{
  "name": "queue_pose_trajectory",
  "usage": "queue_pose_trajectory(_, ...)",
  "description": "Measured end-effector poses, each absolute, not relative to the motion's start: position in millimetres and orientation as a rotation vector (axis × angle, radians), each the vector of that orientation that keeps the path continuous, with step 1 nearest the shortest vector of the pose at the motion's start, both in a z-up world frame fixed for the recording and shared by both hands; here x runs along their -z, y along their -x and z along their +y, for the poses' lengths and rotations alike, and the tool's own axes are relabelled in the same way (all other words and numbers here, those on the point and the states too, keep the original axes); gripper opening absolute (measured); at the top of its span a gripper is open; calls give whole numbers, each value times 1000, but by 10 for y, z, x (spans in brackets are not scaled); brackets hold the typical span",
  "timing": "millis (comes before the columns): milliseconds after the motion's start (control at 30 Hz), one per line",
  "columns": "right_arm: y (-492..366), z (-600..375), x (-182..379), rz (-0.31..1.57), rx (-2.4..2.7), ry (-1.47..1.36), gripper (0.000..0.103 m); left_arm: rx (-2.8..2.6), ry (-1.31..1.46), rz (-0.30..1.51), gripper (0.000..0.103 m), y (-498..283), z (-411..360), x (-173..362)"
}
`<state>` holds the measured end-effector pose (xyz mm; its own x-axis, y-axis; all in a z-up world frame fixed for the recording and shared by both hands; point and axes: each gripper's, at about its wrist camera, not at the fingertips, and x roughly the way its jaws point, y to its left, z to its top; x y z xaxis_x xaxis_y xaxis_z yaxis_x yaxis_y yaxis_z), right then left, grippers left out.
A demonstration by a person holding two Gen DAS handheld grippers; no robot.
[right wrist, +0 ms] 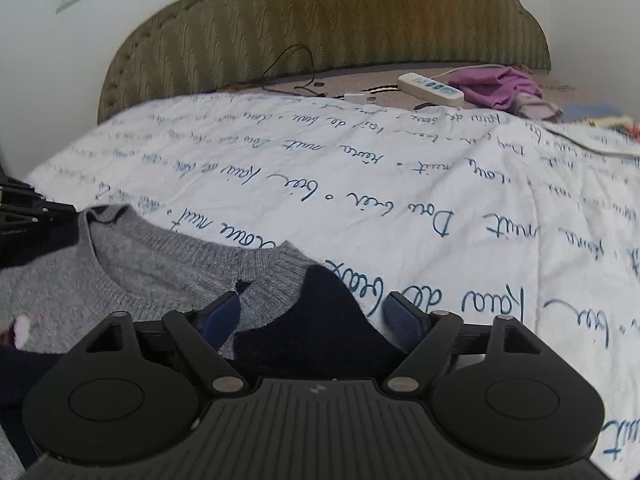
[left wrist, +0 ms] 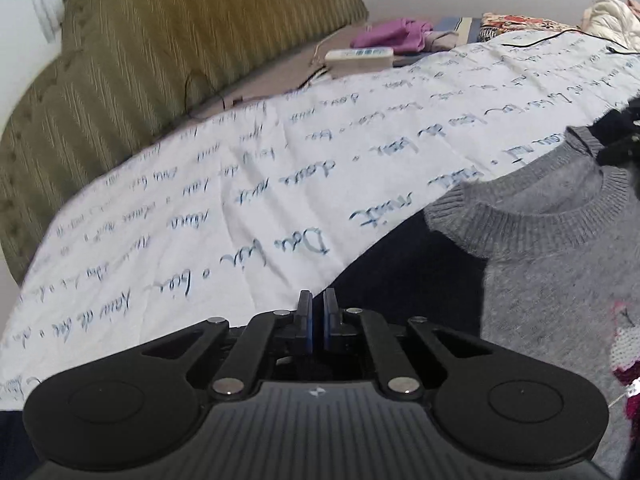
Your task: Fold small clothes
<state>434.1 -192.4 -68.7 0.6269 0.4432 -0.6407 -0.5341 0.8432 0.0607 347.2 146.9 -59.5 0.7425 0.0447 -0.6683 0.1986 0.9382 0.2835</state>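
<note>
left gripper (left wrist: 318, 312) pinched together beside grey sweater (left wrist: 560, 264); only right view shows right gripper (right wrist: 312, 312) spread over its collar.

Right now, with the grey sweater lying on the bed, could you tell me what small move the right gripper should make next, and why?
Probably close the right gripper: it is open, its fingers straddling the dark shoulder beside the grey sweater collar, pressing nothing. The left gripper is already shut at the sweater's other edge.
</note>
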Motion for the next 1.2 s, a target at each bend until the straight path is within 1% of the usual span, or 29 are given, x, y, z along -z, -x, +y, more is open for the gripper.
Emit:
queue_pose_trajectory(33,-4341,-1912,632,682,-558,151,79,103,-339,725,7,-3461,1448,544)
queue_pose_trajectory(133,-4399,-1926,469,626,-571,170,81,164,-334,667,12,-3412,1393,360)
queue_pose_trajectory(167,-4463,-1906,461,639,-575,210,81,180,-352,651,24,-3424,1350,323)
queue_pose_trajectory(200,-4538,-1864,483,678,-588,259,81,192,-377,635,48,-3450,1301,306)
queue_pose_trajectory(233,-4617,-1820,521,729,-608,298,80,199,-398,624,64,-3489,1251,310)
queue_pose_trajectory(267,-4678,-1783,555,764,-625,318,81,213,-408,625,88,-3548,1197,339)
queue_pose_trajectory(333,-4760,-1741,562,789,-666,301,80,278,-423,667,89,-3680,1087,439)
queue_pose_trajectory(367,-4800,-1718,556,808,-682,287,72,297,-429,699,88,-3743,1028,508)
queue_pose_trajectory(400,-4808,-1682,559,830,-703,281,62,319,-428,728,85,-3803,983,571)
queue_pose_trajectory(433,-4792,-1643,544,839,-738,288,43,341,-418,735,79,-3829,950,606)
queue_pose_trajectory(467,-4775,-1610,527,848,-781,299,31,373,-387,744,53,-3861,937,607)
queue_pose_trajectory(500,-4769,-1587,505,859,-803,300,20,414,-333,774,29,-3909,935,596)
queue_pose_trajectory(533,-4769,-1574,485,864,-809,301,14,434,-291,794,22,-3953,930,571)
queue_pose_trajectory(567,-4749,-1560,457,851,-808,309,14,444,-294,795,6,-3964,901,554)
queue_pose_trajectory(633,-4727,-1608,361,789,-784,262,12,395,-348,749,6,-3960,812,535)
queue_pose_trajectory(700,-4727,-1706,299,732,-766,152,12,354,-324,712,6,-3979,824,494)
queue_pose_trajectory(733,-4726,-1724,332,724,-753,129,12,341,-297,718,6,-4003,850,515)
queue_pose_trajectory(800,-4748,-1668,529,753,-694,181,12,311,-304,750,6,-4017,849,654)
queue_pose_trajectory(833,-4717,-1647,628,740,-678,200,13,300,-328,712,7,-3945,822,677)
queue_pose_trajectory(867,-4659,-1640,648,694,-654,198,21,286,-338,700,8,-3893,809,662)
queue_pose_trajectory(900,-4626,-1629,641,687,-626,190,28,273,-318,705,15,-3839,826,622)
queue_pose_trajectory(933,-4606,-1638,604,694,-598,169,44,265,-289,718,21,-3777,875,566)
queue_pose_trajectory(967,-4577,-1667,554,699,-567,141,54,256,-261,722,40,-3672,952,498)
queue_pose_trajectory(1000,-4493,-1717,486,674,-539,111,66,236,-232,701,66,-3547,1060,424)
queue_pose_trajectory(1067,-4216,-1835,337,590,-532,61,66,139,-164,584,91,-3136,1364,265)
queue_pose_trajectory(1133,-3905,-1903,217,560,-539,41,66,28,-70,474,92,-2684,1725,134)
queue_pose_trajectory(1200,-3540,-1913,177,542,-580,44,66,-92,93,407,92,-2257,2161,77)
